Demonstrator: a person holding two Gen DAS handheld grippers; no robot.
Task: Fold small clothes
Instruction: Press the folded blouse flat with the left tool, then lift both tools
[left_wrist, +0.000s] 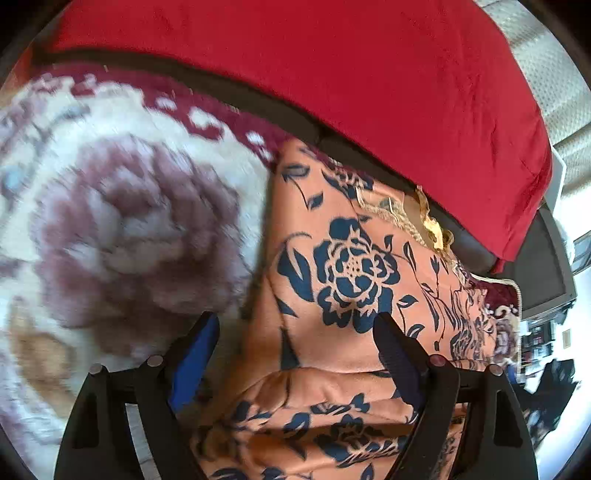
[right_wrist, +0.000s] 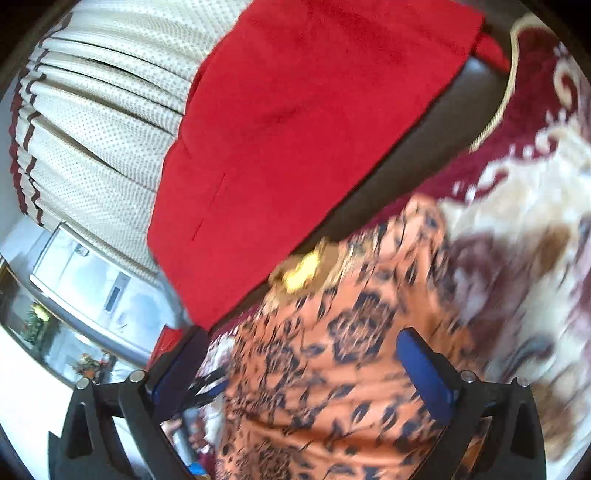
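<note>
Two pairs of black fingers with blue pads frame the same thing: an orange garment (left_wrist: 332, 280) printed with dark blue roses. The left gripper (left_wrist: 295, 332) stands open above the cloth, one finger over the garment's rumpled near fold, the other over the rug beside its edge, and neither pad presses on the fabric. The right gripper (right_wrist: 303, 354) is spread wide too, its fingers apart over the garment with nothing pinched between them; that view is blurred, so fine contact cannot be told. The garment is thin and soft, lying partly flat and bunched into a thick ridge close under the left gripper. At its far edge sits a band of beige lace trim (left_wrist: 391, 214) with a small yellow tag (left_wrist: 436, 229). Under the garment lies a plush rug (left_wrist: 122, 229) with a cream ground, big mauve roses and a maroon border edged with a pale cord. Just beyond the garment's lace edge runs a dark brown sofa front, and draped over it hangs a red velvety blanket (left_wrist: 369, 81). Beyond the blanket, in the right wrist view, hangs a pleated cream curtain (right_wrist: 103, 110) dotted all over, with maroon stripes, and below it a bright, pale floor.
</note>
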